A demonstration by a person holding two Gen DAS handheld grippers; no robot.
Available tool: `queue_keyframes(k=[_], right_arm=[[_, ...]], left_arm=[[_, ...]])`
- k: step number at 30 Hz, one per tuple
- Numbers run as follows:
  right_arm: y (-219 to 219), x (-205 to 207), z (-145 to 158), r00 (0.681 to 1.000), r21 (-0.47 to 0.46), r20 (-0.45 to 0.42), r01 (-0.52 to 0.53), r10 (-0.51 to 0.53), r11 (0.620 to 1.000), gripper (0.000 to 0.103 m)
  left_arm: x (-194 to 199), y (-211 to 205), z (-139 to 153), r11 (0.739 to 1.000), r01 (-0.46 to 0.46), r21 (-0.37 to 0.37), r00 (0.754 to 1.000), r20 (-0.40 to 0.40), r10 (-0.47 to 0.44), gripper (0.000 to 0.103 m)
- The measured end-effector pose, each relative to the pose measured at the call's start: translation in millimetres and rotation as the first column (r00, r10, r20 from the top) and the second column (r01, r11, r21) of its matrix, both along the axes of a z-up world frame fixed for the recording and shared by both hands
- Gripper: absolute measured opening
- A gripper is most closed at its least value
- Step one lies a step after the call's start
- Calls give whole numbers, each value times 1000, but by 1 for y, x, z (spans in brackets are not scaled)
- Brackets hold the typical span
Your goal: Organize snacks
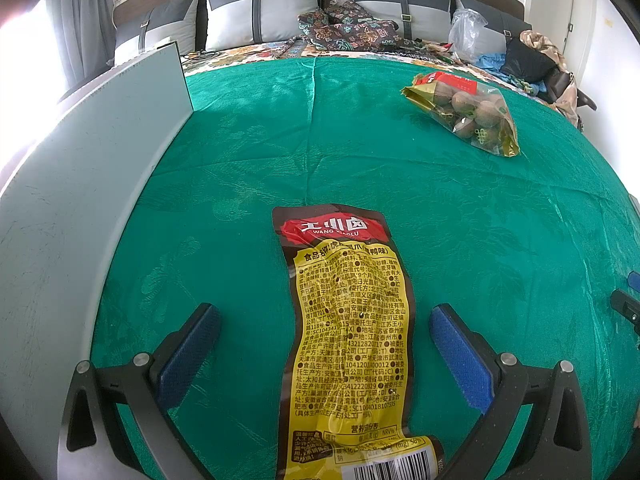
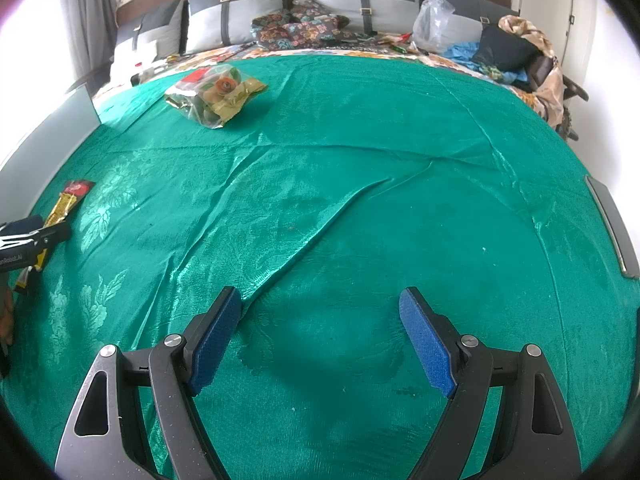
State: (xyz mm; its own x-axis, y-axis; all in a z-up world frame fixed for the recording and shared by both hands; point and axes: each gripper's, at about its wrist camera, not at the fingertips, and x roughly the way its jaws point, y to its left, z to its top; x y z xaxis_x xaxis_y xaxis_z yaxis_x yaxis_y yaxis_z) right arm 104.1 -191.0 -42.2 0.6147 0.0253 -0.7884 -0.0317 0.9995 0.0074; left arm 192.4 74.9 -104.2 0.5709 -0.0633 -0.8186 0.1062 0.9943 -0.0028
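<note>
Snack packet [image 1: 348,344] lies flat on the cloth [image 1: 460,216], lengthwise between the spread fingers of my left gripper [image 1: 324,356], lower centre of frame. Bag of nuts [image 1: 464,110] upper right, well apart. Board [image 1: 80,216] along left edge. Pillows [image 1: 260,12] behind, top of frame.

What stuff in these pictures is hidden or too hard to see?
- Yellow snack packet: its bottom end is cut off by the left wrist view's lower edge.
- Same packet in the right wrist view: partly hidden behind the left gripper, at the picture's edge.
- Bag of round snacks: label too small to read in either view.
- Grey board: runs out of frame, so what it is stays unclear.
</note>
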Motion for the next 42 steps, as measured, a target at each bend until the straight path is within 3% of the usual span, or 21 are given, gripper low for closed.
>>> queue_keyframes(k=[7, 11, 14, 18, 20, 24, 26, 29, 31, 34, 38, 42], right_arm=[[0, 1, -1, 1000, -1, -8, -11, 11, 1000, 88], [0, 11, 3, 994, 10, -51, -100, 100, 995, 87], [7, 39, 25, 985, 23, -15, -172, 172, 985, 87], [51, 101, 54, 936, -76, -1, -352, 353, 933, 87], [82, 140, 57, 894, -160, -45, -446, 445, 881, 87], [123, 192, 47, 842, -230, -132, -539, 522, 811, 87], [137, 215, 35, 839, -255, -184, -544, 512, 799, 87], [141, 240, 17, 850, -231, -257, -517, 461, 825, 87], [134, 250, 11, 869, -159, -288, -458, 402, 875, 85], [109, 243, 19, 920, 11, -258, -303, 296, 953, 76], [80, 193, 35, 947, 140, -266, -149, 183, 979, 74], [70, 109, 52, 957, 169, -264, -76, 120, 983, 74]], left_arm=[[0, 0, 0, 1000, 0, 0, 1000, 0, 0, 103], [0, 0, 0, 1000, 0, 0, 1000, 0, 0, 103], [0, 0, 0, 1000, 0, 0, 1000, 0, 0, 103], [0, 0, 0, 1000, 0, 0, 1000, 0, 0, 103], [0, 0, 0, 1000, 0, 0, 1000, 0, 0, 103], [0, 0, 0, 1000, 0, 0, 1000, 0, 0, 103], [0, 0, 0, 1000, 0, -1, 1000, 0, 0, 103], [0, 0, 0, 1000, 0, -1, 1000, 0, 0, 103], [0, 0, 0, 1000, 0, -1, 1000, 0, 0, 103], [0, 0, 0, 1000, 0, 0, 1000, 0, 0, 103], [0, 0, 0, 1000, 0, 0, 1000, 0, 0, 103], [0, 0, 0, 1000, 0, 0, 1000, 0, 0, 103]])
